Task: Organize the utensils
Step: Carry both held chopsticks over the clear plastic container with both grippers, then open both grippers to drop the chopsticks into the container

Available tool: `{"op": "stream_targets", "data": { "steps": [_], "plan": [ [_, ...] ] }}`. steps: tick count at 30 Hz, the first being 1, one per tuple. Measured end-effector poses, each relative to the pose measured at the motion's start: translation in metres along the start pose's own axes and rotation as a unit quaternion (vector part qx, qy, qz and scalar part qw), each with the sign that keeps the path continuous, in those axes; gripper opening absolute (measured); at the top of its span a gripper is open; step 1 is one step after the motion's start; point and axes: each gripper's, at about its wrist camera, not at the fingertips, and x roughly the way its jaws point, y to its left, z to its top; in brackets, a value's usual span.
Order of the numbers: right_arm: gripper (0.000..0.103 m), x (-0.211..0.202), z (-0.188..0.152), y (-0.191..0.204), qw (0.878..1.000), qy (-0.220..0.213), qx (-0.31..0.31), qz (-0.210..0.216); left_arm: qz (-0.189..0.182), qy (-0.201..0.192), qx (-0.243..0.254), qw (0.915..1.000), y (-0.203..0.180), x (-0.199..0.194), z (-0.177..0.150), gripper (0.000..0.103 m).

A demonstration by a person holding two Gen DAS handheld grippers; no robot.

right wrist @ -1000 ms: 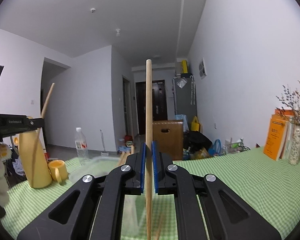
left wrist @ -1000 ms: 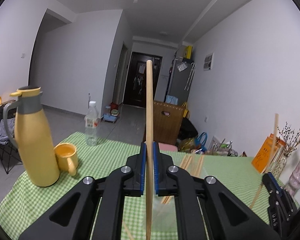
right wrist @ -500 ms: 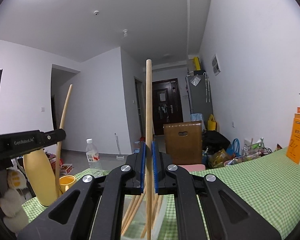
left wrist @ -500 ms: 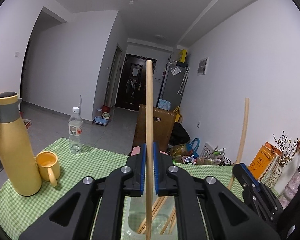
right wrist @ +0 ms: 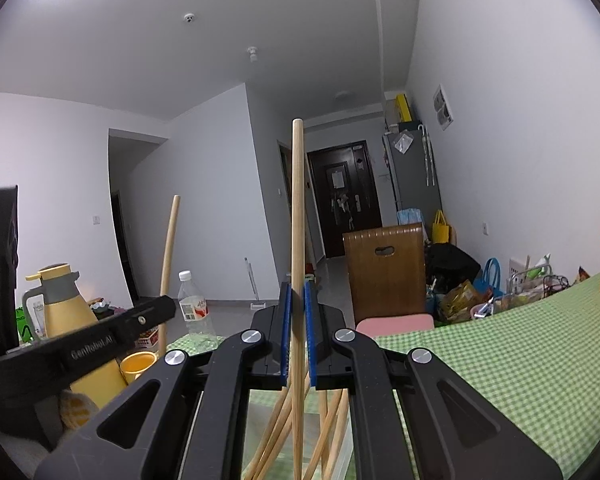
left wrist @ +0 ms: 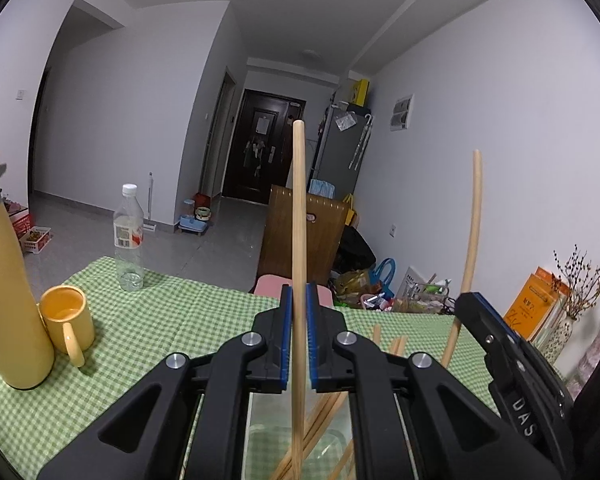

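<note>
Both grippers (left wrist: pixel 297 344) (right wrist: pixel 297 340) shifted over container (left wrist: pixel 267 440), flask (left wrist: pixel 7 280) alongside

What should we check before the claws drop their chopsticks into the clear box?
1. Left claw clamped on its chopstick: ok.
2. Right claw clamped on its chopstick: ok.
3. Clear box below the left claw, other chopsticks already inside: ok.
4. Held chopsticks apart from each other: ok.
5. Yellow mug and water bottle off to the side: ok.
6. Lower chopstick tips over the box opening: cannot tell.
</note>
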Motion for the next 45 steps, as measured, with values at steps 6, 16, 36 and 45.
{"op": "stream_targets", "data": {
  "steps": [6, 16, 36, 45],
  "plan": [
    [0.007, 0.008, -0.014, -0.002, 1.0, 0.015, 0.007, -0.002, -0.003, 0.023, 0.004, 0.9997, 0.009, 0.019, -0.025, 0.004],
    [0.007, 0.001, -0.041, 0.006, 0.998, 0.045, -0.029, -0.025, -0.018, 0.035, 0.014, 0.9991, 0.022, 0.015, -0.051, 0.004],
    [0.095, -0.077, -0.047, -0.011, 0.998, 0.025, -0.001, -0.053, -0.005, -0.036, 0.007, 0.9993, 0.037, -0.084, -0.049, 0.096],
    [0.095, -0.112, -0.054, 0.0, 0.994, 0.028, -0.035, -0.102, 0.02, -0.032, 0.02, 0.9991, 0.048, -0.12, -0.065, 0.096]
  ]
}}
